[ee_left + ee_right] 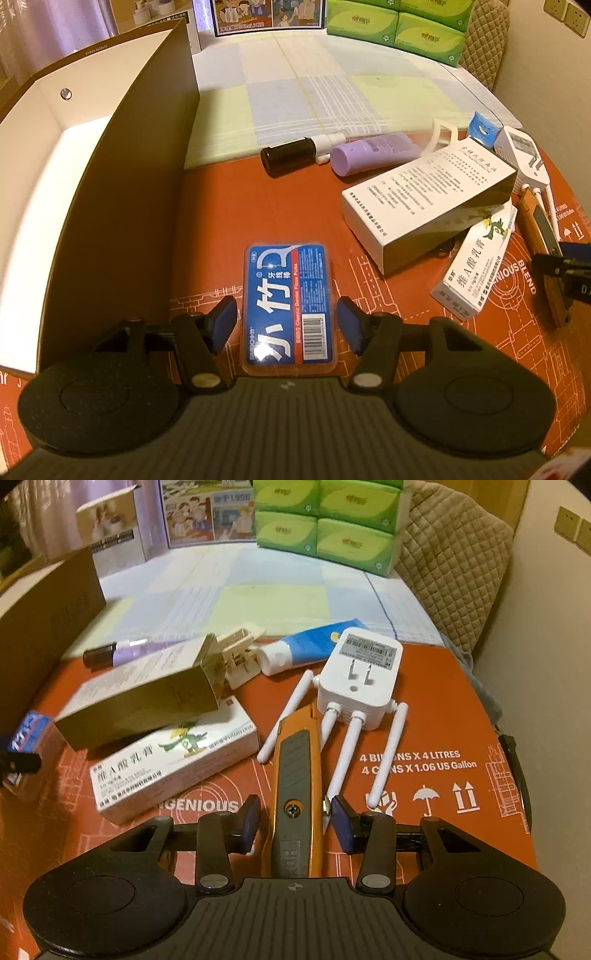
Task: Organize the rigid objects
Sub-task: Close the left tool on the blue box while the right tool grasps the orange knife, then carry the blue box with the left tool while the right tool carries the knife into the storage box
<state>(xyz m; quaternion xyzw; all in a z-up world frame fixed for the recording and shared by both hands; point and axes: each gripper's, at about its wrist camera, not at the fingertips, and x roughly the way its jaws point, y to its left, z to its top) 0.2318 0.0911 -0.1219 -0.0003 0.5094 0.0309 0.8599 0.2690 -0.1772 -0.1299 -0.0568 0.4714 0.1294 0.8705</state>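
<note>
Left gripper over a blue floss pick case lying flat on the red cardboard, pads either side, small gaps showing. Open brown box just to the left. Beyond: dark bottle, purple tube, white carton, ointment box, white plug-in router.

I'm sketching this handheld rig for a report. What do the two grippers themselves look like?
Both look alike: the left gripper and right gripper have matte black bodies with a ribbed centre plate, two round black discs at the sides, black linkage arms with silver pivot caps, and dark blue pads on the fingertips. No cables or sleeves show.
</note>
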